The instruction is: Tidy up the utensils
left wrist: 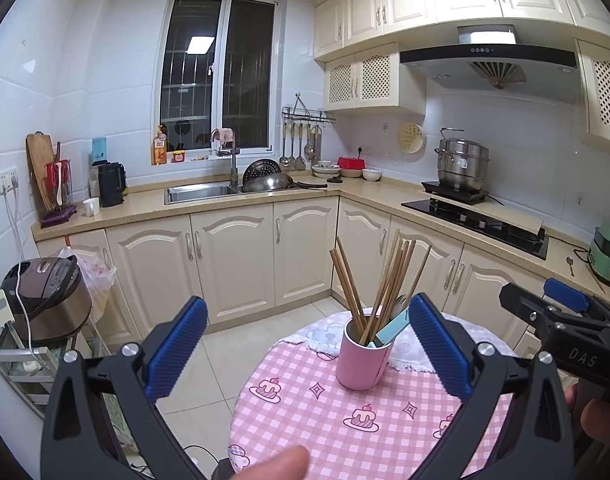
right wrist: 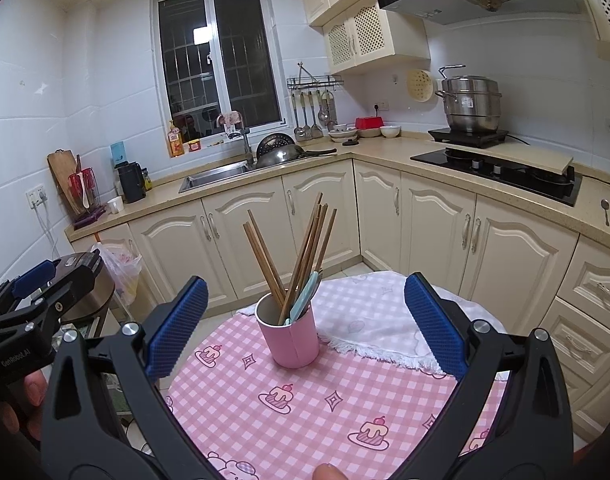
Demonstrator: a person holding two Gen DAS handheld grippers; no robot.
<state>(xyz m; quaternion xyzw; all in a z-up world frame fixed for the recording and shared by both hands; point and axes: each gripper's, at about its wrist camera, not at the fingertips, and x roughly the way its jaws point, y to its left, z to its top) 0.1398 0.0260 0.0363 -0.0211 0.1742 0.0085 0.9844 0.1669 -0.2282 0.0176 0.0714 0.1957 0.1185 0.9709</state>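
Note:
A pink cup (left wrist: 361, 360) (right wrist: 293, 338) stands upright on the round table with the pink checked cloth (left wrist: 325, 420) (right wrist: 305, 408). In it lean several wooden chopsticks (left wrist: 385, 280) (right wrist: 301, 252) and a pale teal-handled utensil (left wrist: 393, 326) (right wrist: 305, 300). My left gripper (left wrist: 305, 344) is open and empty, held above the near table, with the cup beyond its right finger. My right gripper (right wrist: 305, 328) is open and empty too, and the cup shows between its fingers, farther off. Each gripper appears at the side of the other's view: the right one (left wrist: 561, 312), the left one (right wrist: 41, 284).
A white fringed cloth (right wrist: 377, 320) lies on the table behind the cup. A rice cooker (left wrist: 49, 296) sits on a rack to the left. The counter (right wrist: 385, 152) carries a sink, a wok, bowls, a hob with a steamer pot, and a lone spoon (right wrist: 605, 210) at right.

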